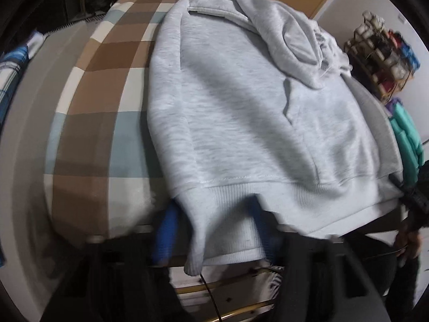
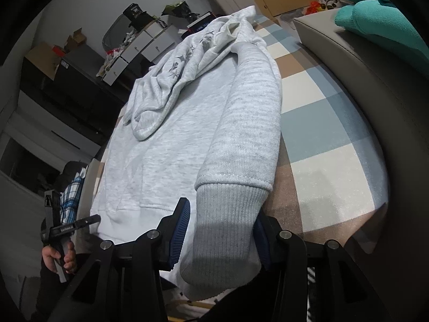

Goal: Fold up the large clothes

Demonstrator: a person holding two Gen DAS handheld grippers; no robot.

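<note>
The hoodie (image 1: 241, 112) is lying flat on the bed (image 1: 88, 123), with its bottom band hanging over the near edge. Its hood (image 1: 292, 51) is lying on top of it, toward the far edge. One sleeve (image 2: 249, 123) is lying along the hoodie's side, and its cuff (image 2: 228, 228) is hanging over the near edge. A jacket (image 2: 380, 18) is sitting on the bed's side frame.

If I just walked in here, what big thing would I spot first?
A big pale grey hoodie spread flat across a checked bedspread, its hood bunched at the far end. At the near edge, the left gripper straddles the ribbed hem, and the right gripper brackets the sleeve cuff.
</note>
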